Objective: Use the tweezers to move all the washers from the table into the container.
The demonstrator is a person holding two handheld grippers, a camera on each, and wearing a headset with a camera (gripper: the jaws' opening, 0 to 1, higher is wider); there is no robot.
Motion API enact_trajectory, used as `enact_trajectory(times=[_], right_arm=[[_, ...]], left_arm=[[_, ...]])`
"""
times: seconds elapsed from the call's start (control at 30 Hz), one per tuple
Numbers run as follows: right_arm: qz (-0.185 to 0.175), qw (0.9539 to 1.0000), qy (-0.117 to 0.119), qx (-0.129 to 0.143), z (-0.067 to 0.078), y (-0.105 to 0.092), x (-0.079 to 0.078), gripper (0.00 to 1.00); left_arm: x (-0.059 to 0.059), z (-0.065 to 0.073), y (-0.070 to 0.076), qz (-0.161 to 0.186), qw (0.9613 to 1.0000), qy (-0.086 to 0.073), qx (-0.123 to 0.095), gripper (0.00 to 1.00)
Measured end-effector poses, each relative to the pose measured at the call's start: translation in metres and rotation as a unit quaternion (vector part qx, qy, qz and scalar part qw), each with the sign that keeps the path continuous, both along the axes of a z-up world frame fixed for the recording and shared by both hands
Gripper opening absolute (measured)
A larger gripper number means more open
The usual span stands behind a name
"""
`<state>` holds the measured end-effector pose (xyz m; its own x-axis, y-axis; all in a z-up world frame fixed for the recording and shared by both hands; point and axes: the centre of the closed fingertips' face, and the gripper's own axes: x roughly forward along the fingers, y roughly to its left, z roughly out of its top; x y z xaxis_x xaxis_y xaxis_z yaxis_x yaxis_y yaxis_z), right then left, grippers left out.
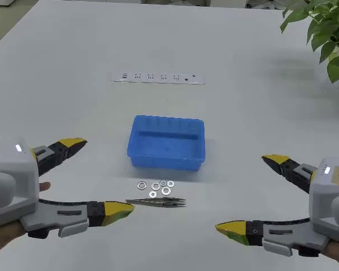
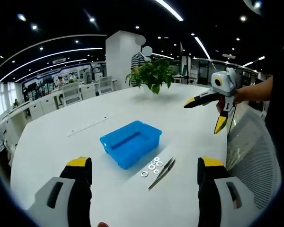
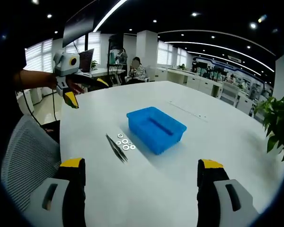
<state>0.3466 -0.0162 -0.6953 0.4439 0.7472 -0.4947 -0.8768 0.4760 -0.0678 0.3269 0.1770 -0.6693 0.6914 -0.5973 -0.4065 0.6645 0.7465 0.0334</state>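
In the head view we saw the left hand-held gripper (image 1: 101,175) and right hand-held gripper (image 1: 246,193) both spread wide and empty, the washers (image 1: 157,188) and tweezers (image 1: 156,201) lying between them on the surface (image 1: 73,107), while each gripper view showed them ahead of its jaws, beside the blue container (image 2: 130,142).
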Motion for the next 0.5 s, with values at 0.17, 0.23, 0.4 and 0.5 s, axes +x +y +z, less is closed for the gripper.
enact_trajectory(times=[0.17,0.23,0.4,0.5], right_arm=[[0.001,1.0,0.0,0.0,-0.0005,0.001,-0.0008,1.0],[0.003,1.0,0.0,0.0,-0.0001,0.0011,-0.0008,1.0],[0.001,1.0,-0.001,0.0,0.0002,0.0001,0.0003,1.0],[0.0,1.0,-0.002,0.0,0.0004,0.0,0.0005,1.0]], left_arm=[[0.0011,0.0013,0.0001,-0.002,1.0,-0.003,0.001,0.99],[0.0018,0.0017,0.0002,-0.001,1.0,-0.004,0.0,0.99],[0.0021,0.0022,-0.0008,-0.001,1.0,-0.005,-0.001,0.99],[0.0016,0.0019,-0.0013,-0.003,1.0,-0.006,-0.001,0.99]])
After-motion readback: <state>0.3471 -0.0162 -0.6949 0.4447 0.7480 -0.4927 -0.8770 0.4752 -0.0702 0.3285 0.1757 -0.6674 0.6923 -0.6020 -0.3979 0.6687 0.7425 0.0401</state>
